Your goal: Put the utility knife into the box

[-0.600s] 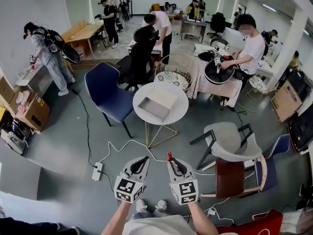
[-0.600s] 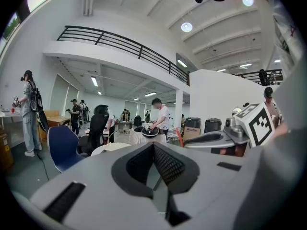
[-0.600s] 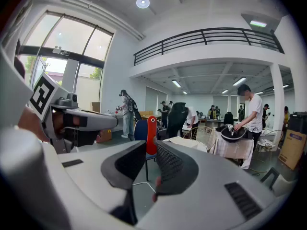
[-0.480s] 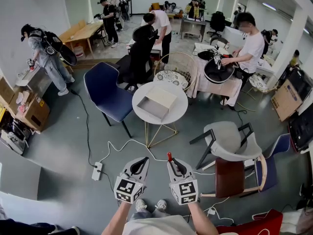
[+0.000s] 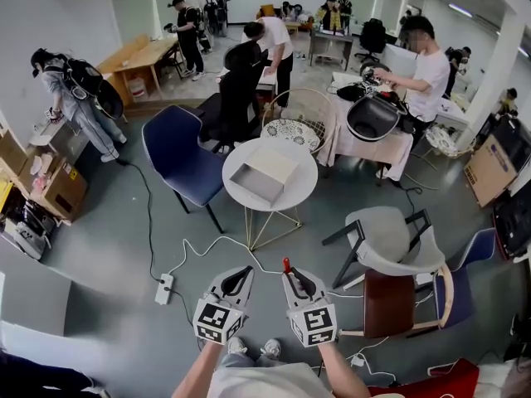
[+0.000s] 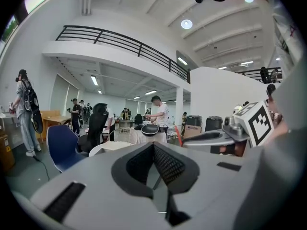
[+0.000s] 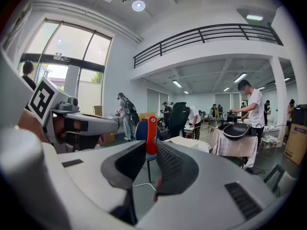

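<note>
Down at the bottom centre of the head view, the two grippers were held side by side above the grey floor, both pointing toward the top of the frame. The right gripper (image 5: 292, 277) pinched a red utility knife (image 7: 151, 131) between its pads, and the knife's rounded red end stuck out past the jaw tips. The left gripper (image 6: 154, 145) held nothing, its jaws pressed together at the tips. The box (image 5: 264, 177), open, shallow and pale, lay on a round white table (image 5: 305, 181) with gold wire legs in the middle of the frame, well apart from the knife. A dark blue chair (image 5: 176, 160) stood just left of the table, and a grey chair (image 5: 390, 237) sat to its lower right. A white power strip (image 5: 166, 289) lay on the floor left of the left gripper. At upper right, a person in a white T-shirt (image 5: 427, 77) stood at a cloth-covered desk.
</note>
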A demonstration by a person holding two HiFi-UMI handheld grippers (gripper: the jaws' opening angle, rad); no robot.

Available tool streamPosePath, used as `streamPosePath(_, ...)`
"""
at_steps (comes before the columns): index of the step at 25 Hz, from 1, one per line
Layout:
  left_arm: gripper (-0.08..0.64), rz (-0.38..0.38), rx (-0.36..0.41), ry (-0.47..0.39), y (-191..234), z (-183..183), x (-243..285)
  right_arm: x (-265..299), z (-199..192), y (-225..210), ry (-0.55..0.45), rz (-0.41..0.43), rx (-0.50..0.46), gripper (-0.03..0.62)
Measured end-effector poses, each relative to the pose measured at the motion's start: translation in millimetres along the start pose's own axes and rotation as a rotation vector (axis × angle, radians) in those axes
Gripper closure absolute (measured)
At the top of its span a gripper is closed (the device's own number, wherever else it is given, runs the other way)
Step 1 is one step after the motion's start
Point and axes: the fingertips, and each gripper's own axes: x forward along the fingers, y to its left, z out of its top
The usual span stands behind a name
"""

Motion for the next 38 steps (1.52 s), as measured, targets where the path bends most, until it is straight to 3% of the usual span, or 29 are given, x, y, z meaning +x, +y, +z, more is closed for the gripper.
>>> streamPosePath(18,0.548,0.016,-0.001,0.003,-3,-10,26,12,-9,-24,-0.006,0.036,-0.009,0.512)
streamPosePath(38,0.548,0.0,-0.029,0.003,105,-1,127,150,7,-71,0.037,0.043,-0.034,0.512)
